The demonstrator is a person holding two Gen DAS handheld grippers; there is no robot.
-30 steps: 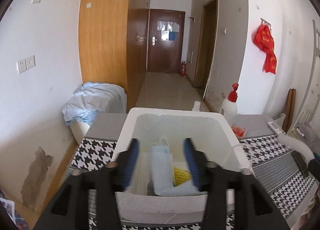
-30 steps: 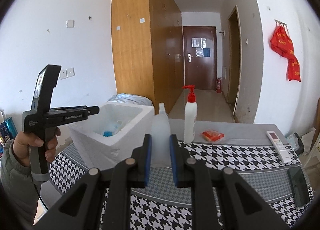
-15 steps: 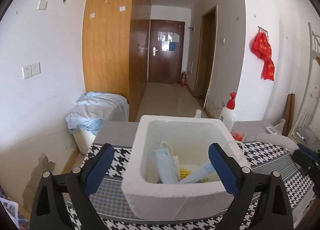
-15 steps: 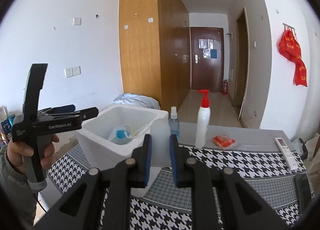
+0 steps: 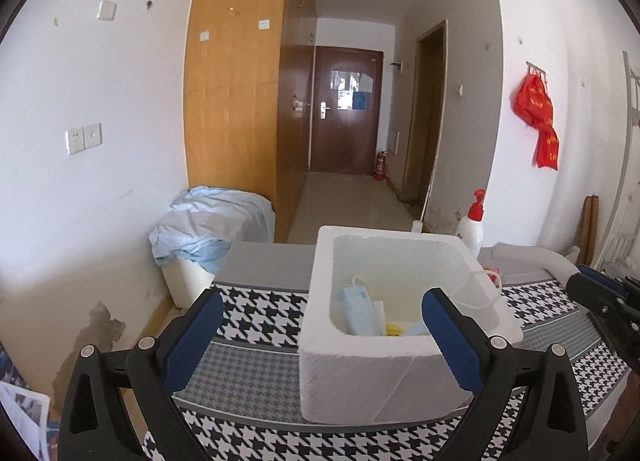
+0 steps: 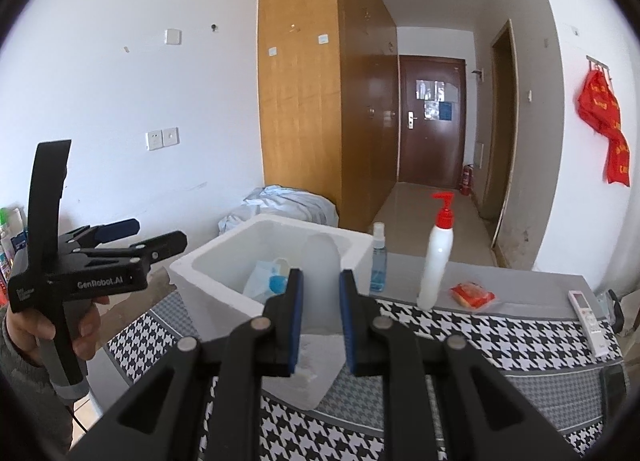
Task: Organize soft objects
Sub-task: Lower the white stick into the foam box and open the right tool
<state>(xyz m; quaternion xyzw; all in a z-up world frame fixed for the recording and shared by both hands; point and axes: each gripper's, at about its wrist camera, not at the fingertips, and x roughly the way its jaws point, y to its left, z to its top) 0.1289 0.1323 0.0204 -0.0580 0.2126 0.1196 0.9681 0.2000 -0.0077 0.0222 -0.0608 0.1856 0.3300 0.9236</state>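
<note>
A white foam box [image 5: 384,381] stands on the houndstooth table; it also shows in the right wrist view [image 6: 224,281]. Inside lie blue face masks [image 5: 358,311] and a yellow item [image 5: 394,329]. My left gripper [image 5: 324,341] is open and empty, held back from the box's near side. It shows at the left of the right wrist view [image 6: 132,237]. My right gripper [image 6: 320,317] is shut on a translucent white soft bottle [image 6: 322,273], held just over the box's near right corner.
A blue spray bottle [image 6: 377,259], a white pump bottle with a red top [image 6: 438,261], a red packet [image 6: 472,295] and a remote [image 6: 588,313] sit on the table. A cloth-covered bin [image 5: 208,237] stands at the table's left. A wall runs along the left.
My left gripper opened wide, left a mask in the box and drew back. My right gripper carried the soft bottle leftward to the box.
</note>
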